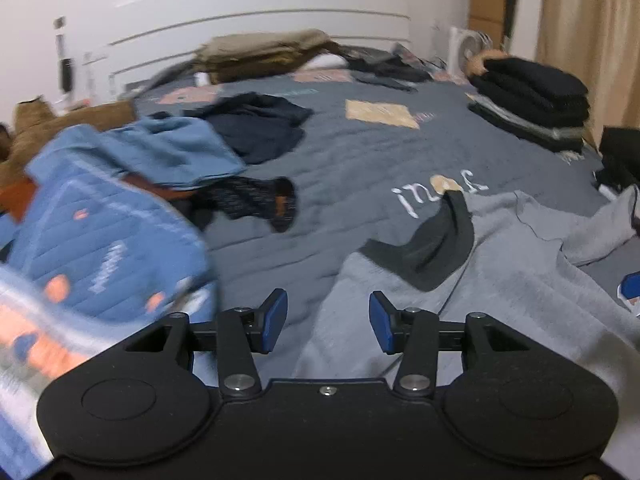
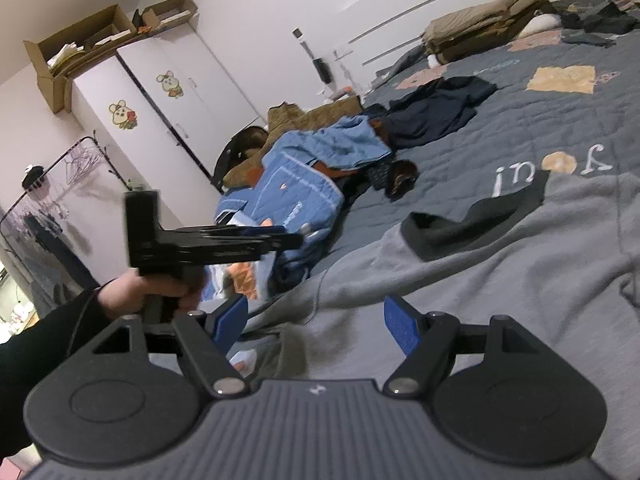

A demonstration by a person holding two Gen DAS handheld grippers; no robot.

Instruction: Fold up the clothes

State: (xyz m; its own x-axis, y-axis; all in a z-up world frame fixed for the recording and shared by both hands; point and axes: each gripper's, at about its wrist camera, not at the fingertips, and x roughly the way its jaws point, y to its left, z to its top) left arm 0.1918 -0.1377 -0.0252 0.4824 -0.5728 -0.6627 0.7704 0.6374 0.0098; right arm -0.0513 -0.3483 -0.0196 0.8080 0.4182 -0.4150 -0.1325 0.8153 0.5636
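Open left claw (image 1: 328, 320), grey sweatshirt (image 1: 500, 280), bedspread lettering (image 1: 440, 192)

One grey sweatshirt (image 1: 500, 280), one navy garment (image 1: 256, 124), one stack of folded dark clothes (image 1: 532, 100), one fan (image 1: 466, 50), two mouse stickers (image 2: 124, 114), two cardboard boxes (image 2: 80, 52)

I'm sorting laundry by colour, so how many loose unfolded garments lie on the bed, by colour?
Grey: 1, the grey sweatshirt with a dark collar
Light blue: 1, the light blue garment
Navy: 1, the navy garment
Dark patterned: 1, the dark patterned piece
Total: 4. The blurred heap at the left may hide more.
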